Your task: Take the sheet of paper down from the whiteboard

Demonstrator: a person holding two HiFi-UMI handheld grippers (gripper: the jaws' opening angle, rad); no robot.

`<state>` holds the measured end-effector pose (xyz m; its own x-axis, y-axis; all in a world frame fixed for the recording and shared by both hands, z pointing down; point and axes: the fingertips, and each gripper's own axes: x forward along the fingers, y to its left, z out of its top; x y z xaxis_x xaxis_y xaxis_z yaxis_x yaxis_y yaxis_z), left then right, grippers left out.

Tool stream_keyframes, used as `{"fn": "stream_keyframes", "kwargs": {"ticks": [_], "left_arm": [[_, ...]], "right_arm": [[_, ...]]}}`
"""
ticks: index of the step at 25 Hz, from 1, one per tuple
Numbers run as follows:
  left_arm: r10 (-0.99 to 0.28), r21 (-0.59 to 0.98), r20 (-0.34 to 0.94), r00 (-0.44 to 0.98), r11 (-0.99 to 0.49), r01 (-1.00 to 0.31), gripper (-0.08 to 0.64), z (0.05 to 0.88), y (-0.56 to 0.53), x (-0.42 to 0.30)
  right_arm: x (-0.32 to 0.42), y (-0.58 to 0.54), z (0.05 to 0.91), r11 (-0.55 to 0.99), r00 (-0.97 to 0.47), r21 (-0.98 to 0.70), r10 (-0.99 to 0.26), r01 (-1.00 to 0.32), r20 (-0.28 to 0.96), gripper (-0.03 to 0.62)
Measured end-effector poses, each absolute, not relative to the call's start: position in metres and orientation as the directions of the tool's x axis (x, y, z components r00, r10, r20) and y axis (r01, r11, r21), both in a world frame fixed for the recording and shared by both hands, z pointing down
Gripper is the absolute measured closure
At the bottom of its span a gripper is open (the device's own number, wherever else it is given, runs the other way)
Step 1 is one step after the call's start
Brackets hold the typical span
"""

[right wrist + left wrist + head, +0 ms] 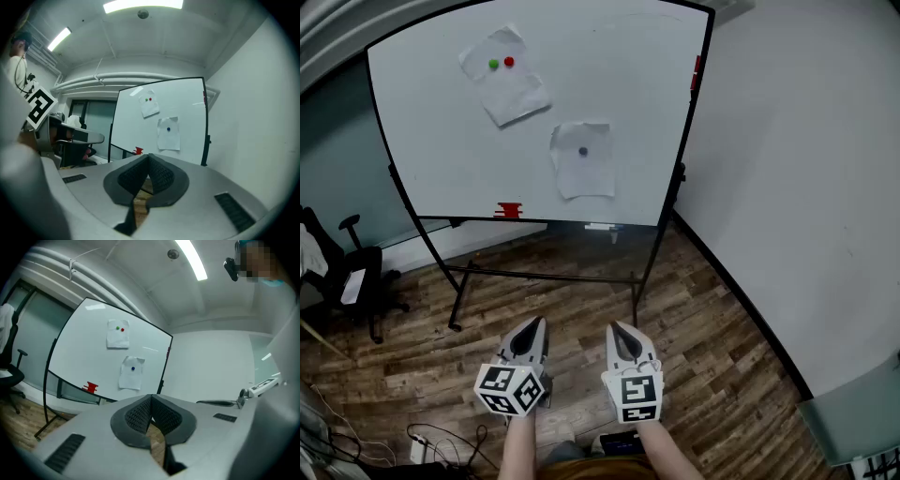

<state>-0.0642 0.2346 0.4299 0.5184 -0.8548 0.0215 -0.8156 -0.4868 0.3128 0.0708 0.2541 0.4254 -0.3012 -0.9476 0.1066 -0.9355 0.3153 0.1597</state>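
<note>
A whiteboard [422, 122] on a wheeled stand carries two crumpled sheets. The lower sheet [583, 159] is pinned by one blue magnet [583, 151]; it also shows as sheet [131, 373] and sheet [168, 133]. The upper sheet [504, 75] is held by a green magnet [493, 64] and a red magnet [509, 62]. My left gripper [540, 323] and right gripper [617, 328] hang low, well short of the board, both shut and empty, pointing at it.
A red eraser [509, 210] rests on the board's tray. A white wall [797, 187] stands close on the right. A black office chair [356, 272] sits at the left, with cables [441, 441] on the wood floor near my feet.
</note>
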Motion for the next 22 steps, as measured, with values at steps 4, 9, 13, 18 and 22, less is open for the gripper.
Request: {"fn": "stream_keyframes", "kwargs": {"ticks": [4, 9, 13, 18, 22], "left_arm": [[-0.845, 0.303, 0.020, 0.534, -0.504, -0.809, 0.535, 0.429, 0.242, -0.062], [-0.840, 0.306, 0.010, 0.543, -0.514, -0.801, 0.535, 0.421, 0.241, -0.061], [-0.843, 0.284, 0.007, 0.538, -0.514, -0.809, 0.535, 0.417, 0.241, -0.056], [-0.858, 0.331, -0.042, 0.511, -0.495, -0.803, 0.479, 0.408, 0.233, -0.057], [-0.860, 0.340, -0.039, 0.509, -0.490, -0.803, 0.420, 0.407, 0.229, -0.050]], "right_arm": [[0.076, 0.258, 0.430, 0.292, -0.276, 0.154, -0.954, -0.944, 0.113, 0.581], [0.075, 0.261, 0.425, 0.290, -0.275, 0.160, -0.955, -0.944, 0.109, 0.581], [0.085, 0.263, 0.419, 0.264, -0.258, 0.128, -0.964, -0.956, 0.066, 0.581], [0.099, 0.258, 0.412, 0.250, -0.247, 0.130, -0.968, -0.959, 0.042, 0.545], [0.108, 0.254, 0.413, 0.263, -0.259, 0.143, -0.965, -0.954, 0.045, 0.463]]}}
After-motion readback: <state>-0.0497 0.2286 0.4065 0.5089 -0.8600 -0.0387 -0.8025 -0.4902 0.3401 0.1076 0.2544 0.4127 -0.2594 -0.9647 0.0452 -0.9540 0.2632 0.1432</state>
